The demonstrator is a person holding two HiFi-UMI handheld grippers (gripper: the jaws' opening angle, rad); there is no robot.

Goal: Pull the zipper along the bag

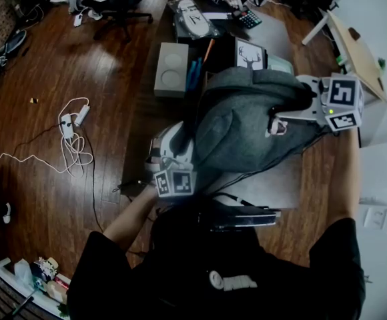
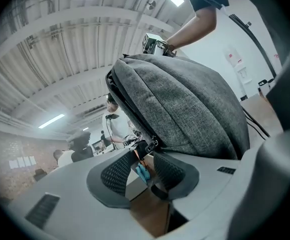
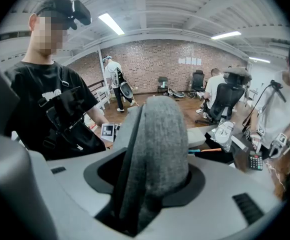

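Right gripper (image 3: 152,176) jaws clamp the bag (image 1: 247,122); left gripper (image 2: 144,169) jaws straddle the zipper pull (image 2: 146,146), unclosed — tugging now could lose it.

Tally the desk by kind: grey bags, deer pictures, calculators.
Grey bag: 1
Deer picture: 1
Calculator: 1
Total: 3
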